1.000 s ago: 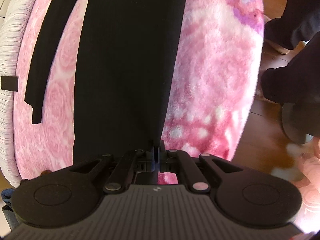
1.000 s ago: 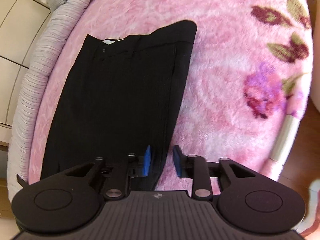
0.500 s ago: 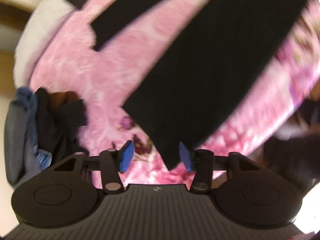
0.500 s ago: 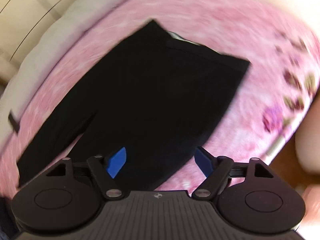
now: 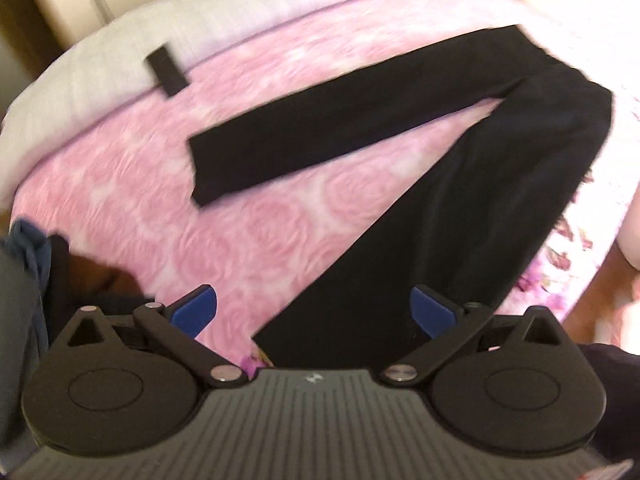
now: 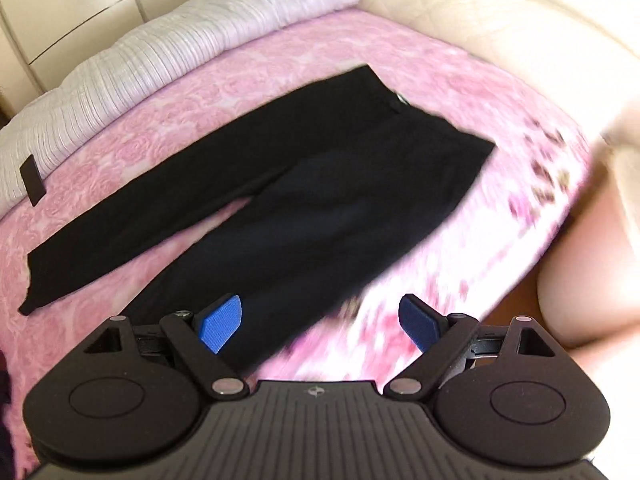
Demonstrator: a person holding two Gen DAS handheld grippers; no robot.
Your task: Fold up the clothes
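Trousers point(image 5: 460, 208) lie flat on the bed point(image 5: 256, 248), on the pink blanket, legs splayed in a V: one leg runs out toward the pillow side, the other comes down toward the near edge. Waistband is at the far right in the left wrist view and toward the headboard point(image 6: 500, 28) in the right wrist view. Looks like a spread-out stage: laid flat so the legs can be brought together, which isn't done yet.

Left gripper point(image 5: 314, 314): jaws opening, nearly fully spread, nothing pinched. It hangs above the hem of the near leg; cloth shows in the gap but the pads aren't on it.

Right gripper point(image 6: 320, 324): jaws opening too, wide, empty. It sits over the outer edge of the near leg, half over cloth, half over blanket. No contact that I can see.

Both views are motion-blurred, so edge detail is soft.

Surroundings:
- White ribbed pillow point(image 6: 160, 60) along the far side of the bed.
- Small dark tag point(image 5: 167, 70) at the pillow/blanket seam, near the far leg's hem but apart from it. Can't tell what it is.
- Pile of dark and blue clothes point(image 5: 36, 280) at the left edge, just beside the left gripper. Probably next in the queue.

Obstacles: nothing lies on the trousers. The far leg is a long reach across the bed, and the pile could snag the left gripper on a low sweep.
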